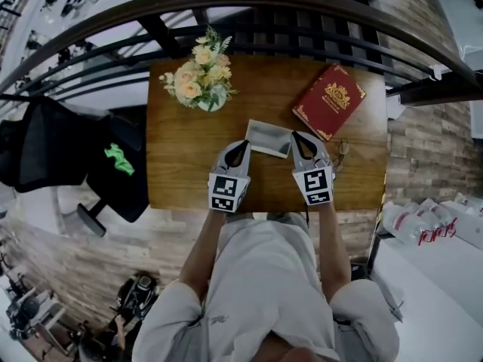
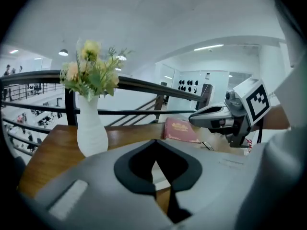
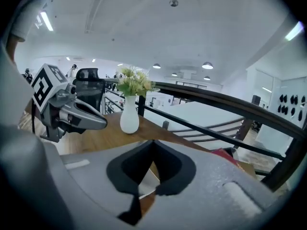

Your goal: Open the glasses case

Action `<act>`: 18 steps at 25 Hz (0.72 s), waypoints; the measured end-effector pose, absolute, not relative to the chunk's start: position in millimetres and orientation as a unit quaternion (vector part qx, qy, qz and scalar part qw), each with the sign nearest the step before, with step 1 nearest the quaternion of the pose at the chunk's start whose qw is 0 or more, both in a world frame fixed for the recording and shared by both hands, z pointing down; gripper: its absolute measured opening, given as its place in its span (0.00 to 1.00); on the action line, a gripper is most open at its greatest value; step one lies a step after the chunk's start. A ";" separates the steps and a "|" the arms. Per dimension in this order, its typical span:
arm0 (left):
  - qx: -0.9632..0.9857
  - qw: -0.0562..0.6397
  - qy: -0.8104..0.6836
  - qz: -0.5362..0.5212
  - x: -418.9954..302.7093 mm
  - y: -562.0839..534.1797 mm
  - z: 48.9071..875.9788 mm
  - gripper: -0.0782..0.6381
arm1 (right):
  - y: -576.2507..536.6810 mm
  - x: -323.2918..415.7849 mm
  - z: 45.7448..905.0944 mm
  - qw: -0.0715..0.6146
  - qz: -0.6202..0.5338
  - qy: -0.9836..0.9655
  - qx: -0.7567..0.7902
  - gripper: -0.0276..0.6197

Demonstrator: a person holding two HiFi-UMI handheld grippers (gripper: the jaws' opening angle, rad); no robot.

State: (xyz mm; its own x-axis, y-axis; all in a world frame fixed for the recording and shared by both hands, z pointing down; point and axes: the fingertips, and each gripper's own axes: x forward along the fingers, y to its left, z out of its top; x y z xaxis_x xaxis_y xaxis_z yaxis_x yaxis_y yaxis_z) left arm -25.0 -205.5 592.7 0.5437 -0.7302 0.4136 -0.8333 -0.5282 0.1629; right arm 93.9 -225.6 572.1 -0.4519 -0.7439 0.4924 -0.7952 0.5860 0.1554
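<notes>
A light grey glasses case [image 1: 268, 138] lies flat on the wooden table [image 1: 181, 172], near its front middle. My left gripper [image 1: 244, 142] hovers at the case's left end and my right gripper [image 1: 293, 134] at its right end, both tips pointing away from me. Each gripper's jaws meet at the tips with nothing between them. In the left gripper view a strip of the case [image 2: 160, 175] shows below the shut jaws, and the right gripper [image 2: 192, 119] hangs to the right. The right gripper view shows the case [image 3: 146, 183] the same way, with the left gripper [image 3: 104, 125] at left.
A white vase of flowers [image 1: 200, 81] stands at the table's back left. A red book [image 1: 329, 100] lies at the back right, and a pair of glasses [image 1: 343, 151] rests just right of my right gripper. A dark railing [image 1: 249, 6] runs behind the table; a black chair [image 1: 113, 168] stands left.
</notes>
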 end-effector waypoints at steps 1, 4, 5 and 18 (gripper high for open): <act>0.866 0.160 -0.452 0.142 -24.3 -206.2 580.9 0.13 | -222.9 93.0 563.9 0.254 0.046 -0.851 0.457 0.05; 0.877 0.127 -0.448 0.120 -22.0 -206.2 550.3 0.14 | -213.3 90.8 540.3 0.223 0.040 -0.853 0.471 0.05; 0.880 0.118 -0.447 0.114 -21.7 -205.9 541.8 0.14 | -210.2 90.4 533.6 0.213 0.038 -0.852 0.476 0.05; 0.894 0.082 -0.432 0.090 -20.7 -200.9 508.2 0.14 | -188.9 98.9 504.8 0.178 0.036 -0.836 0.517 0.05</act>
State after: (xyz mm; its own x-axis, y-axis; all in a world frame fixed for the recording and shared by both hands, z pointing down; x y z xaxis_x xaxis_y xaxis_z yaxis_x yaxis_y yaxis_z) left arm -20.7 -200.9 508.2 0.6112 -0.7565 0.2326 -0.7862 -0.6141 0.0687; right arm 98.9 -188.9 504.8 -0.4018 -0.8521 0.3354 -0.8780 0.4625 0.1233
